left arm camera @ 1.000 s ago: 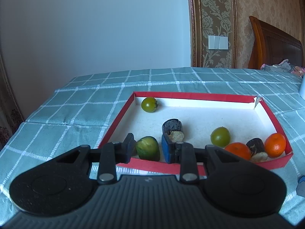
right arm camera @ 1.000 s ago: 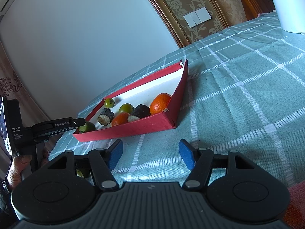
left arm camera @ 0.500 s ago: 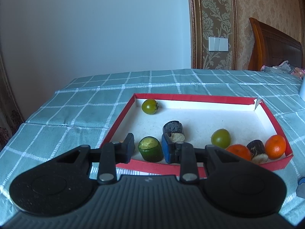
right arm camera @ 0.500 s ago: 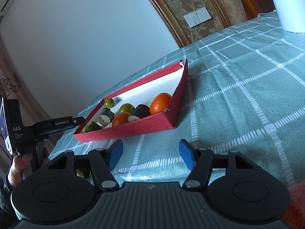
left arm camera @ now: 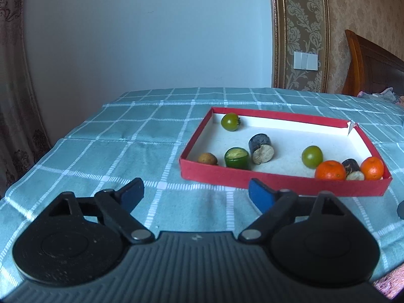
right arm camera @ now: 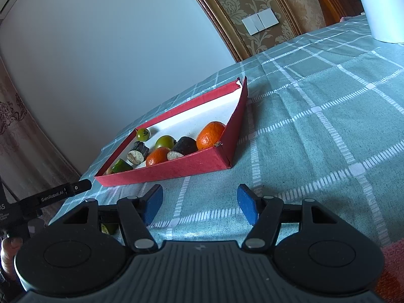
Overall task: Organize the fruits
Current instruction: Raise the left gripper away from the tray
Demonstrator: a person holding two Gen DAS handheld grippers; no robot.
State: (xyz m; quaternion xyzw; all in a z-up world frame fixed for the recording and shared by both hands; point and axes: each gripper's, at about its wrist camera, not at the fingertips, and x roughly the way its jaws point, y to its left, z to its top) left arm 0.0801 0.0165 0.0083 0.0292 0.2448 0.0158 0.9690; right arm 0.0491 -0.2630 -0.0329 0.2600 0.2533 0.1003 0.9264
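A red tray [left arm camera: 277, 184] with a white floor lies on the checked cloth. In it are two green tomatoes [left arm camera: 230, 121] [left arm camera: 312, 156], two oranges [left arm camera: 330, 170] [left arm camera: 372, 168], two dark cut cylinders [left arm camera: 261, 147] [left arm camera: 352, 168], a green cut piece [left arm camera: 236, 157] and a small brown fruit [left arm camera: 207, 158]. My left gripper [left arm camera: 195, 193] hovers just outside the tray's near wall. Its jaws are opening and hold nothing. My right gripper [right arm camera: 199, 203] stands open and empty before the tray [right arm camera: 176, 169], near the orange [right arm camera: 210, 135].
A white object [right arm camera: 378, 7] stands at the far right of the table. A small green piece [right arm camera: 108, 228] lies on the cloth under my right gripper's left finger. The table edge and a curtain are to the left. A thumb [right arm camera: 7, 250] shows at the lower left.
The left gripper let go of the green cut piece, which now stands in the tray's near left corner. It opened wide and drew back out of the tray. The right gripper stayed put.
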